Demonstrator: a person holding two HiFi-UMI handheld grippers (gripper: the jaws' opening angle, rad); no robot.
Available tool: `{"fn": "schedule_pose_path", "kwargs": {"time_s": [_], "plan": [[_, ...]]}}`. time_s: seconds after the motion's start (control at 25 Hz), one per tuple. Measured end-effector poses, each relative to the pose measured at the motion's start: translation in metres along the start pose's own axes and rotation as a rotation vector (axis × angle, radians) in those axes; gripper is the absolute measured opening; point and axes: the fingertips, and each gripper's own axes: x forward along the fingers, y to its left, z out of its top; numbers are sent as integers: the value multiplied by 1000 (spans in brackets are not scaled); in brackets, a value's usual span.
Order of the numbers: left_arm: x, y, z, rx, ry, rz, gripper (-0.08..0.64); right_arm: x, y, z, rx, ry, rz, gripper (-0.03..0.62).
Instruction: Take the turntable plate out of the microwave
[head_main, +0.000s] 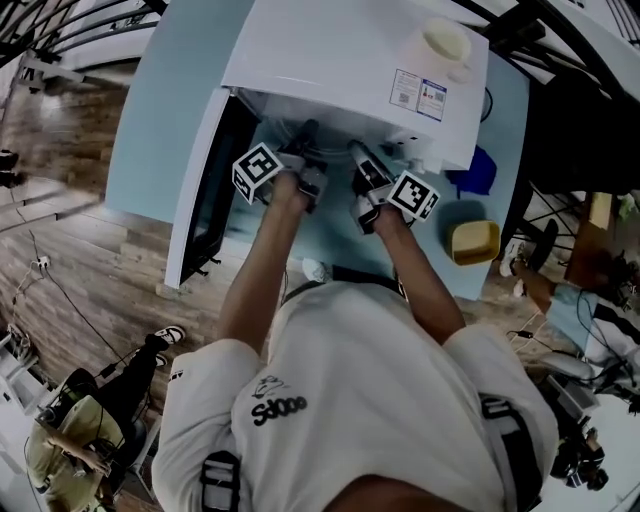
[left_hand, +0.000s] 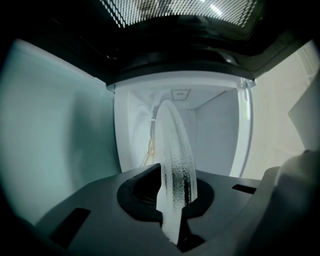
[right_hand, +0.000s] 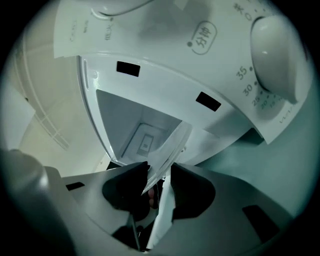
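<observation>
On the microwave (head_main: 340, 50) panel I read "分钟", and 35 and 30 by the dial (right_hand: 280, 55). This is at 2 o'clock in right gripper view only. Two stickers (head_main: 418, 95) on its top, at 1 o'clock in head view, are too small to read. Turntable plate (left_hand: 175, 150): clear glass w/ pebbled texture, seen edge-on, just in front of the open cavity. Left gripper (left_hand: 176, 192) is clamped on its rim. Right gripper (right_hand: 159, 185) has jaws apart w/ the rim between them. Only head view shows the door (head_main: 200, 190), swung open at 9 o'clock; the plate is hidden there.
</observation>
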Motion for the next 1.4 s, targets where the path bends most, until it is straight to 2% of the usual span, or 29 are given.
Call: {"fn": "schedule_pose_path", "kwargs": {"time_s": [0.2, 0.4, 0.8, 1.0, 1.16, 1.4], "plan": [[-30, -1, -10, -1, -23, 0, 38, -15, 15, -18, 26, 40, 48, 127], [-63, -10, -28, -7, -28, -37, 40, -37, 36, -29, -1, 66, 116, 127], [-129, -58, -70, 62, -35, -161, 40, -98, 84, -54, -102, 66, 206, 127], [-161, -96, -93, 64, -39, -285, 40, -129, 119, -61, -146, 65, 249, 127], [-188, -122, -108, 74, -37, -333, 41, -154, 151, -64, -202, 44, 286, 127], [-218, -159, -120, 118, -40, -392, 41, -176, 189, -67, -227, 11, 351, 127]]}}
